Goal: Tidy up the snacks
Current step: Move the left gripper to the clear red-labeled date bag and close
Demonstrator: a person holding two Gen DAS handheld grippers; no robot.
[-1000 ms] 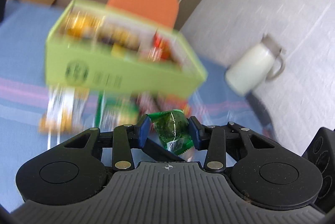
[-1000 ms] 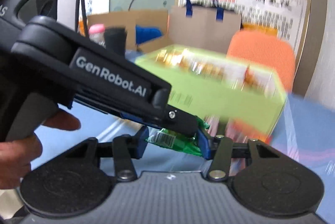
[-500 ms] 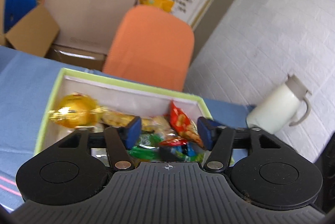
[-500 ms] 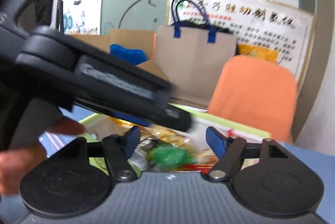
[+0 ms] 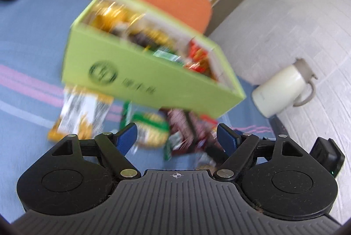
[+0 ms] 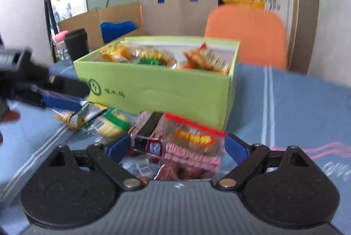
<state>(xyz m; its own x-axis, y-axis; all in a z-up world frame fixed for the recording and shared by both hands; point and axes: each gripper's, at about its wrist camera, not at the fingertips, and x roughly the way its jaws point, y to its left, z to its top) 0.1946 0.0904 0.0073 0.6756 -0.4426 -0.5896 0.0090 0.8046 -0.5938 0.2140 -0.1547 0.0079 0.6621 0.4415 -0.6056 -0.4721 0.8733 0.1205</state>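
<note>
I was between picks: both tools were empty and aimed down at the loose snacks lying on the blue tablecloth [image 6: 285,103] in front of the green box [image 6: 158,90], which already held a heap of wrapped packets. My left gripper [image 5: 177,136] had its jaws opening with nothing pressed between them; below and beyond them lay the green-and-yellow packet [image 5: 151,127] and a dark red wrapper [image 5: 186,125], with the yellow-and-white packet [image 5: 81,112] off to one side. My right gripper [image 6: 177,147] was opening too, its blue pads standing either side of the red-topped clear bag [image 6: 193,138] without touching it, as far as I could judge. The next move, I reckoned, called for lowering each tool onto a single packet and closing on that alone, since the wrappers overlapped. Both tools pointed forward and downward at the pile, side by side.
</note>
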